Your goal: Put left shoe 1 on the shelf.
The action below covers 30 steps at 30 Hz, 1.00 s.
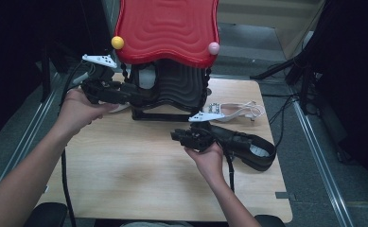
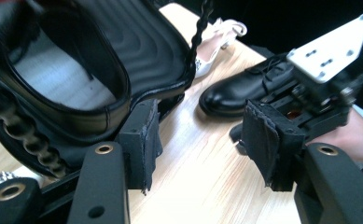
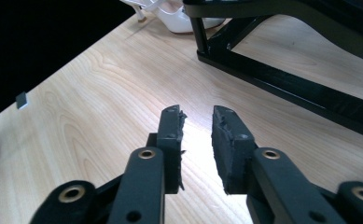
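On the rack, a black shoe (image 2: 72, 70) sits cut off beside the spread left hand-held gripper (image 2: 200, 147).

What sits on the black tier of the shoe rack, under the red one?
A black shoe rests on the black tier, its pale lining showing in the left gripper view. The red tier covers the rest of that shelf from above.

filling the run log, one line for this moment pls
left gripper: open, by shoe on rack | right gripper: open, empty | second black shoe: on table
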Motion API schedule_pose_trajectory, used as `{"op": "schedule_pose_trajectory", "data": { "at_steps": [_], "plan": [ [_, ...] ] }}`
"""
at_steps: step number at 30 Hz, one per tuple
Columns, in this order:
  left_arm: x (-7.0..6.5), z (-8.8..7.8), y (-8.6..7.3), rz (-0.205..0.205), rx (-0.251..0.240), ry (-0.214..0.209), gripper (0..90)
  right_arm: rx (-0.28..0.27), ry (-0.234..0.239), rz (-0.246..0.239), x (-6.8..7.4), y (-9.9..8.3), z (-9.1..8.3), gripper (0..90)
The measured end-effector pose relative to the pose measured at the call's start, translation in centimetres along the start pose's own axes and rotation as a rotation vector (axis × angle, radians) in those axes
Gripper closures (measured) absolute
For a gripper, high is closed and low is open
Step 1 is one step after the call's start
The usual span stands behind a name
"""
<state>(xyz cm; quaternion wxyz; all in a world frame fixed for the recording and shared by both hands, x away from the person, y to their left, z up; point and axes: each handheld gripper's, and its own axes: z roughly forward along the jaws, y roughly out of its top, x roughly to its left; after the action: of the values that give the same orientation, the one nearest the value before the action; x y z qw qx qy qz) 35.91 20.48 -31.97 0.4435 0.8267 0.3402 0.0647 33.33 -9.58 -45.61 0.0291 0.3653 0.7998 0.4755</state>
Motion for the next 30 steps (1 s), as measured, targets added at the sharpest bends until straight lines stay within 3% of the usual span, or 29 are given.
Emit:
{"op": "schedule_pose_trajectory", "data": {
  "at_steps": [6,11,15,18,20,22,23,27,30],
  "plan": [
    [0.4,1.3,-1.7,-0.031,0.018,-0.005,48.1,0.018,0.037,-0.016,0.1,-0.4,-1.1,69.6],
    [0.4,2.5,-3.1,-0.024,0.051,-0.004,48.2,0.013,-0.008,-0.028,-0.3,-1.2,-2.1,68.0],
    [0.4,3.4,-4.2,-0.03,0.06,-0.016,48.4,0.022,0.003,-0.059,-0.7,-1.9,-2.5,60.0],
    [0.4,3.9,-4.8,-0.036,0.066,-0.026,48.7,0.038,0.004,-0.062,-0.8,-2.1,-2.7,61.2],
    [0.3,4.6,-5.6,-0.043,0.078,-0.031,49.0,-0.001,0.009,-0.08,-1.2,-2.6,-3.1,64.4],
    [0.3,4.8,-5.9,-0.045,0.077,-0.035,49.2,0.005,0.012,-0.071,-1.4,-2.8,-3.2,63.4],
    [0.3,5.0,-6.2,-0.047,0.083,-0.043,49.2,0.006,0.018,-0.042,-1.7,-2.9,-3.6,63.4],
    [0.0,5.8,-7.3,-0.049,0.086,-0.024,49.3,0.01,0.002,-0.049,-1.8,-3.3,-4.4,64.2],
    [0.0,6.1,-7.8,-0.054,0.086,-0.036,50.2,0.008,-0.015,-0.052,-2.0,-3.5,-4.9,63.0]
  ]
}}
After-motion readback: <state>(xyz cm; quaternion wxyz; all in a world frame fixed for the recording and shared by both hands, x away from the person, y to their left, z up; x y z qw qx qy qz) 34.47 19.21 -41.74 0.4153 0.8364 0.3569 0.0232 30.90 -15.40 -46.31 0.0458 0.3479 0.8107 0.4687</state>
